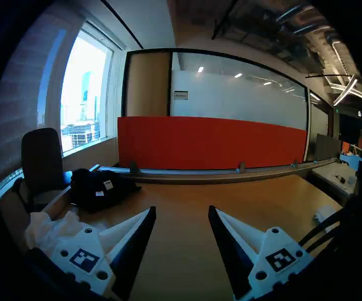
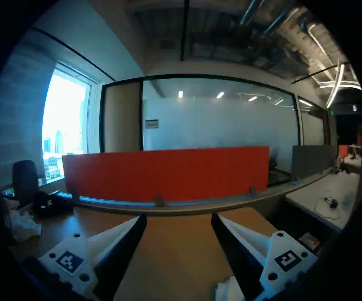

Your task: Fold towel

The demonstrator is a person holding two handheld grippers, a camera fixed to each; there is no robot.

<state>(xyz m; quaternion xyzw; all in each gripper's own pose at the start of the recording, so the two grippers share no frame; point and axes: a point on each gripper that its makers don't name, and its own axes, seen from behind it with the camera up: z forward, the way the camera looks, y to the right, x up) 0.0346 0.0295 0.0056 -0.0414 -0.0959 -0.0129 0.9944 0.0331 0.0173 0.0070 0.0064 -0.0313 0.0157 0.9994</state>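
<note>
A wooden tabletop point(image 1: 181, 251) stretched ahead of the left claw point(image 1: 181, 208) to a red divider point(image 1: 206, 143); beyond it stood a glass wall point(image 1: 236, 95). Left of the claw were a bright window point(image 1: 83, 108) and a chair point(image 1: 40, 160).

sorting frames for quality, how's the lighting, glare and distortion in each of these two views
Left gripper view: window mostly blown out to white, black bag nearly featureless, fisheye bows the orange partition, and the left hand-held gripper is sharp. Right gripper view: window likewise overexposed, bright light spots on the glass wall, desk evenly lit, edges darken.
</note>
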